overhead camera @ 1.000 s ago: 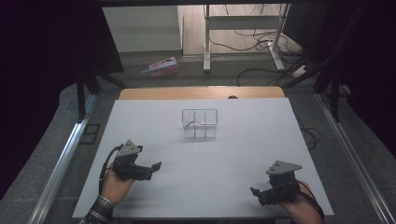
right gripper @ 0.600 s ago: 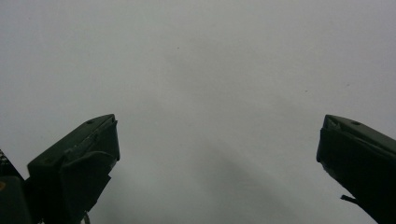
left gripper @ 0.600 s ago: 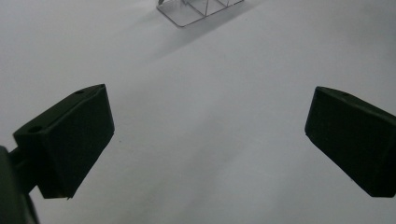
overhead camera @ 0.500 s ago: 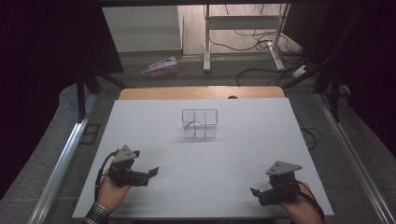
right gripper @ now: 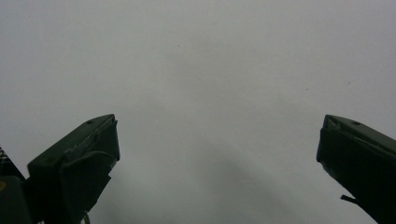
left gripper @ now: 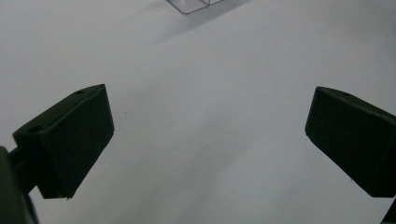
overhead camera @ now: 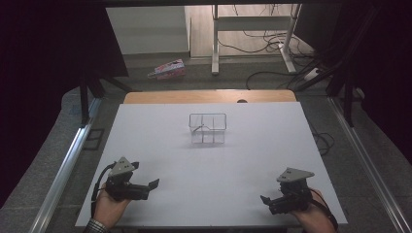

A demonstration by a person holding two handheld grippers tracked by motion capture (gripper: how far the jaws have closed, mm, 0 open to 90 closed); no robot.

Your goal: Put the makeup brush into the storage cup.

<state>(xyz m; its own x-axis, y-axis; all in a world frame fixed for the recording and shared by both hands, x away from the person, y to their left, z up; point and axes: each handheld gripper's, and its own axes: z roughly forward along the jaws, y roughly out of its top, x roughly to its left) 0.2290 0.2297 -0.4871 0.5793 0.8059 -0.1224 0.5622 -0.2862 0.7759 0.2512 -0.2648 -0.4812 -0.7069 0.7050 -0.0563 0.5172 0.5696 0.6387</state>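
Well beyond both open jaws, the clear divided box [overhead camera: 208, 128]

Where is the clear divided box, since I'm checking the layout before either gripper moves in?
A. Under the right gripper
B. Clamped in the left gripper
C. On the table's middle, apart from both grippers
C: the clear divided box stands mid-table, well away from the left gripper and right gripper, both open and empty.

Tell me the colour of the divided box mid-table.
Clear, see-through box; best in the high view.
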